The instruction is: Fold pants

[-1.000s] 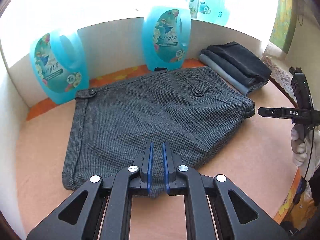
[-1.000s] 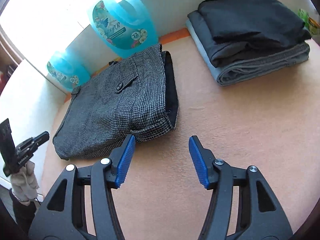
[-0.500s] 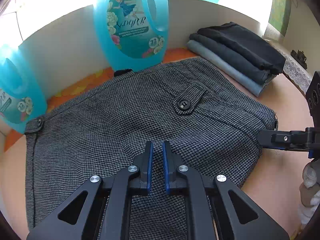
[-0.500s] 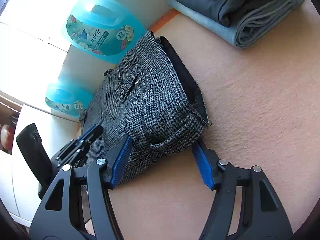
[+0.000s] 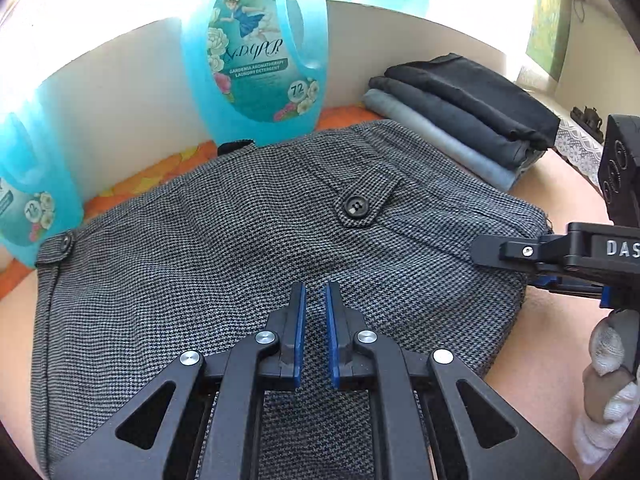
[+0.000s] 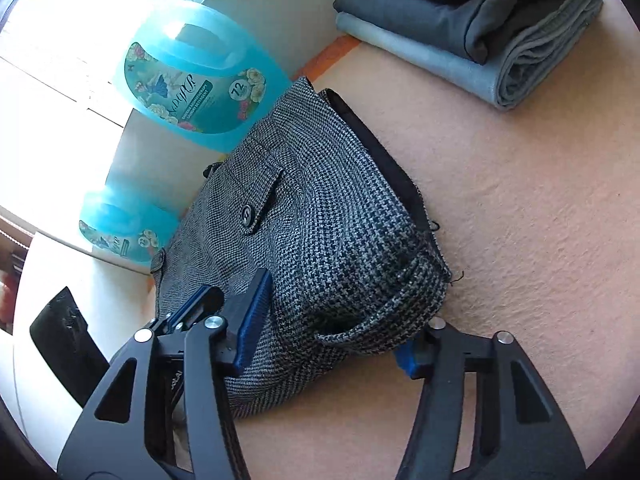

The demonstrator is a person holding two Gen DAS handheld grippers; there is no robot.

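The folded grey houndstooth pants [image 5: 240, 248] lie on the peach table cover; they also show in the right wrist view [image 6: 320, 240]. My left gripper [image 5: 315, 300] is over the middle of the pants, jaws nearly closed with a narrow gap and nothing between them. My right gripper [image 6: 332, 316] is open, its jaws straddling the near corner of the folded pants, one finger on top and one at table level under the edge. It also shows at the right edge of the left wrist view [image 5: 520, 264].
Two blue detergent bottles [image 5: 256, 52] [image 5: 28, 184] stand against the white wall behind the pants. A stack of folded dark and light-blue pants [image 5: 460, 120] [image 6: 480, 20] lies to the right. Bare peach cover [image 6: 520, 200] lies between.
Both grippers moved in onto the pants. The left went from the near edge to above the middle. The right advanced until its open jaws straddle the pants' corner.
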